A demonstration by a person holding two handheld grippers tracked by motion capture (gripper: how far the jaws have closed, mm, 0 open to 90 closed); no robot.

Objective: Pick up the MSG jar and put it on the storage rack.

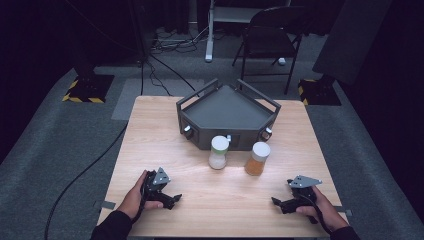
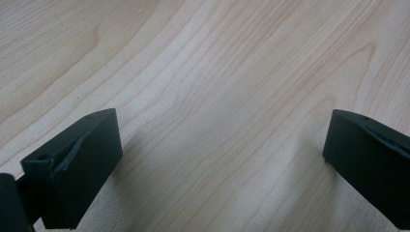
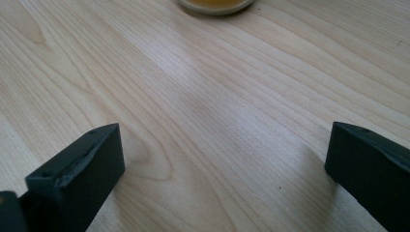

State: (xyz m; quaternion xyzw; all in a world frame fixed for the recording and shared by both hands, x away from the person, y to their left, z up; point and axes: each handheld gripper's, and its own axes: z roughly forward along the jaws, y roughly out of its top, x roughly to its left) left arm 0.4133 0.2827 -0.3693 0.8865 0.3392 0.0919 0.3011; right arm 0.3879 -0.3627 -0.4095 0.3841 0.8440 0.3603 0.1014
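Two jars stand mid-table: a white-lidded jar of pale powder [image 1: 219, 152] and, to its right, a jar of orange powder [image 1: 258, 158], whose base edge [image 3: 216, 5] peeks in at the top of the right gripper view. Behind them sits a dark grey angular tray [image 1: 227, 116] with raised rails. My left gripper [image 1: 172, 199] rests on the wood near the front left, held by a hand, open with bare table between its jaws [image 2: 222, 159]. My right gripper [image 1: 278, 203] rests at the front right, open too, nothing between its fingers [image 3: 225, 169].
The light wooden table [image 1: 150, 130] stands on grey carpet. A folding chair [image 1: 270, 35], cables and stand bases with yellow-black tape [image 1: 87, 90] lie beyond the far edge.
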